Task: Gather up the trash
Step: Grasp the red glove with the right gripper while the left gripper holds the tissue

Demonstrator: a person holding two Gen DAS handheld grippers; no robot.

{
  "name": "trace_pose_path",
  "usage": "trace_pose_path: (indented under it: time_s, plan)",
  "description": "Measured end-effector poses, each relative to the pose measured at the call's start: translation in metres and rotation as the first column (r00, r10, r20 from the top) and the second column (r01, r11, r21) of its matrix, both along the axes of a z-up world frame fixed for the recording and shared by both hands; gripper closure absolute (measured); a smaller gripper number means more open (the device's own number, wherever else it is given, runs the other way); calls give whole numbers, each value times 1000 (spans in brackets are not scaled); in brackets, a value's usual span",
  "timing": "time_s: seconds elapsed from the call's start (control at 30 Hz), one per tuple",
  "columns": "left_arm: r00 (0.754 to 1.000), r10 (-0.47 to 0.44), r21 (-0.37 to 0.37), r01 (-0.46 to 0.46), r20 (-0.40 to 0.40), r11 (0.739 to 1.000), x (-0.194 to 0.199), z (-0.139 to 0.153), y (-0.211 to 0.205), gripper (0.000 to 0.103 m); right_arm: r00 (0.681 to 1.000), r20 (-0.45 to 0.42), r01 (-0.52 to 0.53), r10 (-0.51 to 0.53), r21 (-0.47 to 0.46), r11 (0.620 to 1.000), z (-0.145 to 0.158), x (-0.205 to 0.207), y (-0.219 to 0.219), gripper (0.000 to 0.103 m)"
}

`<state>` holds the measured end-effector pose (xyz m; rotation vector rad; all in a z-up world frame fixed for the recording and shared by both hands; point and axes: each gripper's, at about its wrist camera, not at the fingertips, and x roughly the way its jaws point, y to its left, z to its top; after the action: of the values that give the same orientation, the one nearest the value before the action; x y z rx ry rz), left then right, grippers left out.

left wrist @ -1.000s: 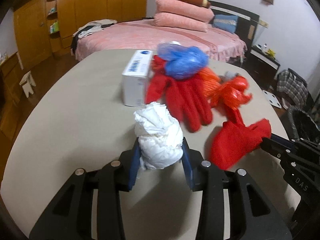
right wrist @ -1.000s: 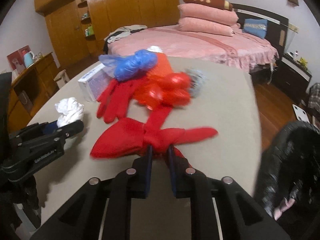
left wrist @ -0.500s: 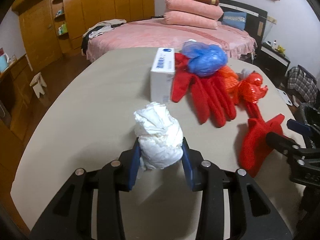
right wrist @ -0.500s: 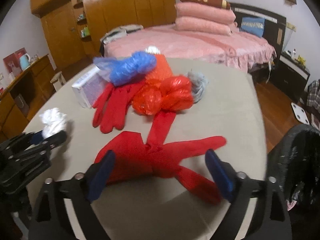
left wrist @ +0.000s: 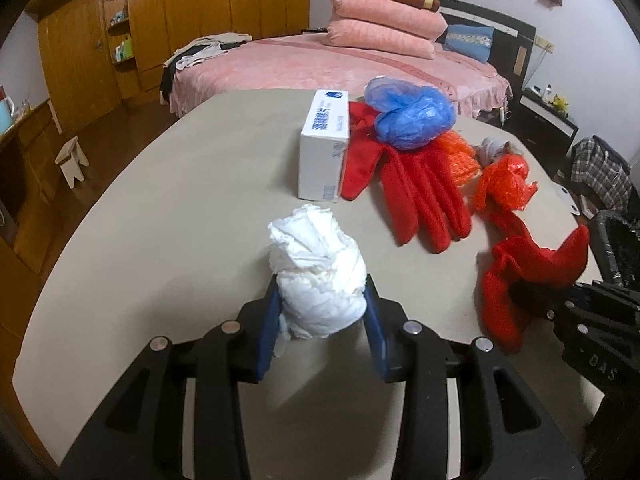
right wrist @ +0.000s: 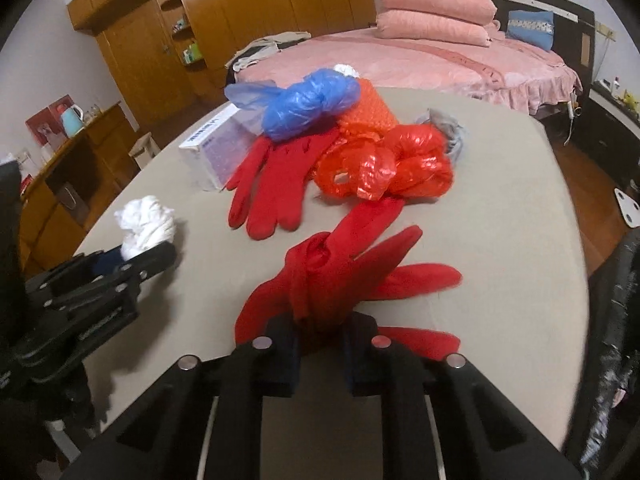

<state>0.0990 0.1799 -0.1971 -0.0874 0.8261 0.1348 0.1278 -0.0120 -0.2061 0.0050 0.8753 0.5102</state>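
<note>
Red glove (right wrist: 340, 276) bunched in the right gripper (right wrist: 320, 344), jaws pinching it, near the table (right wrist: 500, 200) edge; left gripper (left wrist: 322, 320) clamps the tissue wad (left wrist: 320, 272). Pickup done, I'd say — next, carry both beside the table to the black bag (right wrist: 616, 320).

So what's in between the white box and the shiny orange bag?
A red glove lies flat between the white box and the orange plastic bag, with a blue bag resting on its far end. The left wrist view shows it best.

dim warm indoor light, soft shadows on the table (left wrist: 168, 208), fisheye bending and dark corners.
</note>
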Motion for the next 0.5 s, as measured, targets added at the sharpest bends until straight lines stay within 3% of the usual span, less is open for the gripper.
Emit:
trace_pose_path:
  time_s: [0.5]
  plan:
    - [984,-161,5,161,79,987,-6,32,-72,66,987,149,64,-61,-15,998,53,-32,-55,87]
